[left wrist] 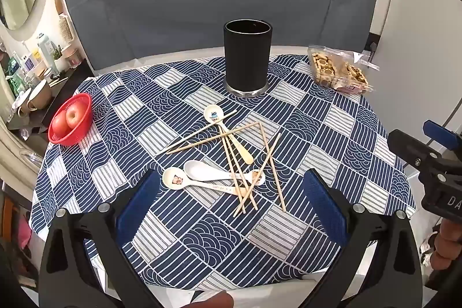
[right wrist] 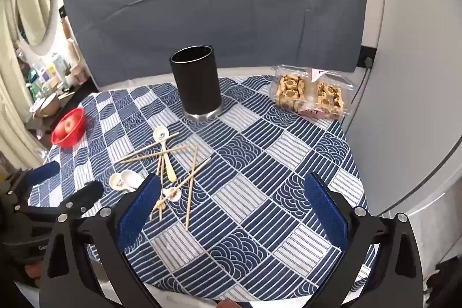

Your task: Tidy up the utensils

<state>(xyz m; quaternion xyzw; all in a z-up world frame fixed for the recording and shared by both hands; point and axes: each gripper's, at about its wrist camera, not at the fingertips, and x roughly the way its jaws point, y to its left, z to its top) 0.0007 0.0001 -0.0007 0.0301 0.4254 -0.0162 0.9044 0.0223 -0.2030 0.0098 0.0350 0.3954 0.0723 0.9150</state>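
On the blue patterned surface (left wrist: 317, 117), crossed chopsticks (left wrist: 254, 163) and spoons (left wrist: 213, 172) lie jumbled before the upright black holder (left wrist: 247, 57). Their heap lies straight ahead of the left tool (left wrist: 231, 210), leftward of the right tool (right wrist: 231, 210); both gape, empty.

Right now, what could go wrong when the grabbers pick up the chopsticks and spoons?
The chopsticks lie criss-crossed over the spoons, so lifting one could drag or flick the others. The tall black holder stands upright and looks empty, so a bump might tip it. Both grippers, left and right, are open and close together and might collide.
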